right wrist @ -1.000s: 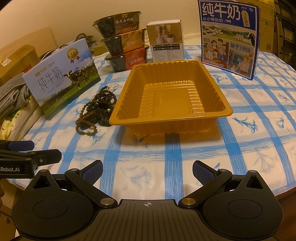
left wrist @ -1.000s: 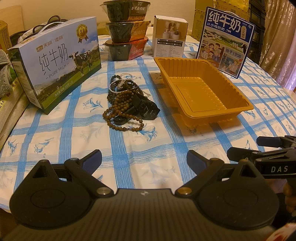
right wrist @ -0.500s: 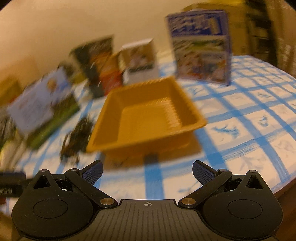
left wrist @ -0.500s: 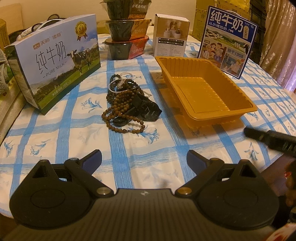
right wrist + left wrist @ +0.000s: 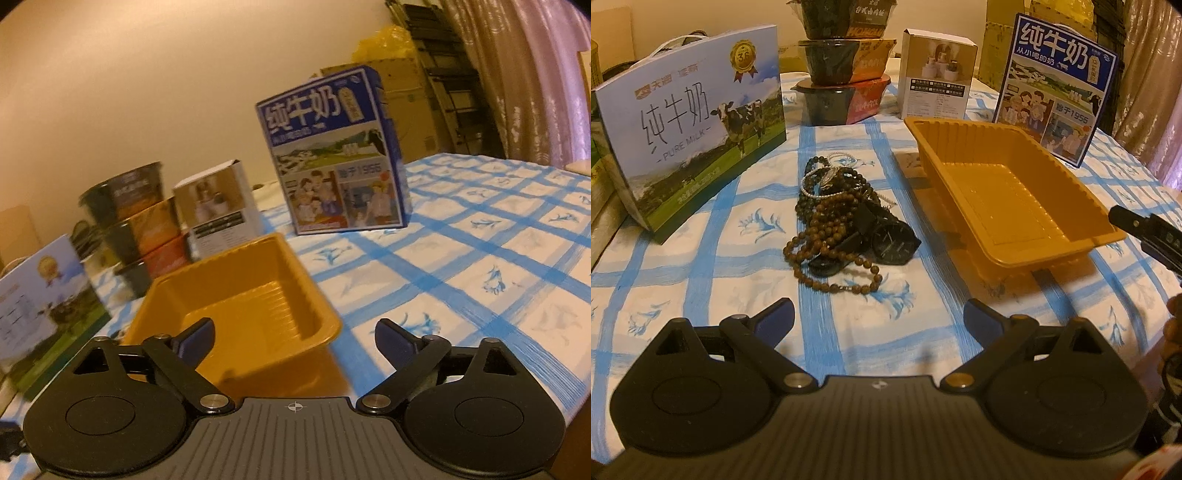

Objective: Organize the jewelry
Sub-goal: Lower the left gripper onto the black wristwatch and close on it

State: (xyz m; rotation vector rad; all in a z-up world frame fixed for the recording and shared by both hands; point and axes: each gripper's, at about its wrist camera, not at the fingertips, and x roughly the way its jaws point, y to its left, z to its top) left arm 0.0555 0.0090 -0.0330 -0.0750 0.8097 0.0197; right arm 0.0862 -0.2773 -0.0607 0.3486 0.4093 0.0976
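Observation:
A pile of jewelry (image 5: 837, 218) lies on the checked tablecloth: brown bead strings, dark bead strings, a thin pearl strand and a black wristwatch (image 5: 891, 239). An empty orange plastic tray (image 5: 1015, 192) stands to its right; it also shows in the right wrist view (image 5: 236, 299). My left gripper (image 5: 879, 317) is open and empty, low over the table, short of the pile. My right gripper (image 5: 294, 338) is open and empty at the tray's near right corner, and its tip shows at the right edge of the left wrist view (image 5: 1145, 229).
A milk carton box (image 5: 690, 147) stands at the left. Stacked noodle bowls (image 5: 846, 70) and a small white box (image 5: 936, 75) stand at the back. A blue milk box (image 5: 1052, 85) stands behind the tray. The table edge runs at the right.
My left gripper has moved forward toward the jewelry pile. My right gripper has swung right and forward, tilting its view, and now sits close over the tray's near corner.

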